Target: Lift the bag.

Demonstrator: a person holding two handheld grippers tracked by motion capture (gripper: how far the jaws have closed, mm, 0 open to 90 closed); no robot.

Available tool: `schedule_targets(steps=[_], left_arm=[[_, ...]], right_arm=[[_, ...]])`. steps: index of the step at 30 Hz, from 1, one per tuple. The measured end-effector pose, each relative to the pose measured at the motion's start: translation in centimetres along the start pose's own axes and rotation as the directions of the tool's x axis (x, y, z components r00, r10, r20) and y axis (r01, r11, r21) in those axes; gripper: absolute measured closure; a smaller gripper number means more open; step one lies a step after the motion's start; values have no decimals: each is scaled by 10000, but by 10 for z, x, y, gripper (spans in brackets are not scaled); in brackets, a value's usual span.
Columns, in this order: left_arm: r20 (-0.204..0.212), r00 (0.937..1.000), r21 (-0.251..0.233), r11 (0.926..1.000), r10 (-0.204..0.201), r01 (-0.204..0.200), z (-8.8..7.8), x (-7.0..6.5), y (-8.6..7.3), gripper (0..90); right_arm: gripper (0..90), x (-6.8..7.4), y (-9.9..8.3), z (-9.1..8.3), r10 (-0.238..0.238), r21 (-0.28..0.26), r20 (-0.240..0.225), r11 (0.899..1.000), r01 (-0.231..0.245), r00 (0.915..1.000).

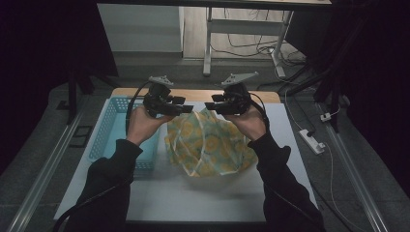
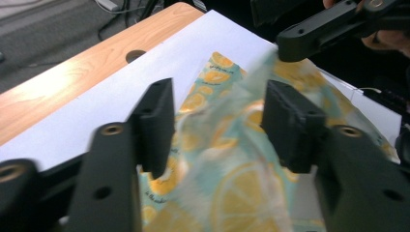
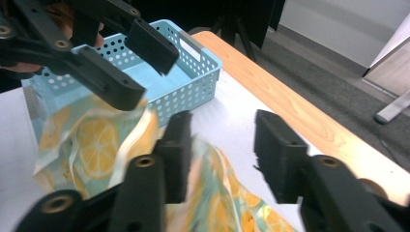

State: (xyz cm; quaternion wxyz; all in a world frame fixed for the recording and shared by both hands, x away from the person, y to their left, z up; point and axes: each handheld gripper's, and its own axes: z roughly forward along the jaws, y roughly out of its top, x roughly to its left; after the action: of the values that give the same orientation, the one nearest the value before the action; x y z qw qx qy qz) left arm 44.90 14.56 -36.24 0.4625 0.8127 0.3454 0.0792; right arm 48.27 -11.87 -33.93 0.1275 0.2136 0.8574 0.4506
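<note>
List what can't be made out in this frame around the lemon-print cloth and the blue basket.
- Lemon-print cloth: in the left gripper view its upper edge is motion-blurred between the jaws, so contact is unclear.
- Blue basket: in the high view the person's left forearm covers its near corner.
- Right gripper: in its own view the cloth beside the jaws is smeared, and the bottom edge cuts it off.
</note>
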Motion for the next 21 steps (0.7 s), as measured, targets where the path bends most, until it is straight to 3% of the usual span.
schedule_targets(steps=[7,15,21], left_arm=[[-157,9998,-285,9995,147,-152,-11,-5,-23,253],[-57,9994,-118,9993,-354,353,-17,-12,-58,121],[30,9979,-109,9978,-654,654,-24,-21,-87,48]], right_arm=[[401,4,-18,-7,231,-152,-31,9996,-231,9997],[263,12,-43,-15,329,-267,184,9991,-324,9993],[176,15,-65,-24,672,-237,311,9975,-665,9973]])
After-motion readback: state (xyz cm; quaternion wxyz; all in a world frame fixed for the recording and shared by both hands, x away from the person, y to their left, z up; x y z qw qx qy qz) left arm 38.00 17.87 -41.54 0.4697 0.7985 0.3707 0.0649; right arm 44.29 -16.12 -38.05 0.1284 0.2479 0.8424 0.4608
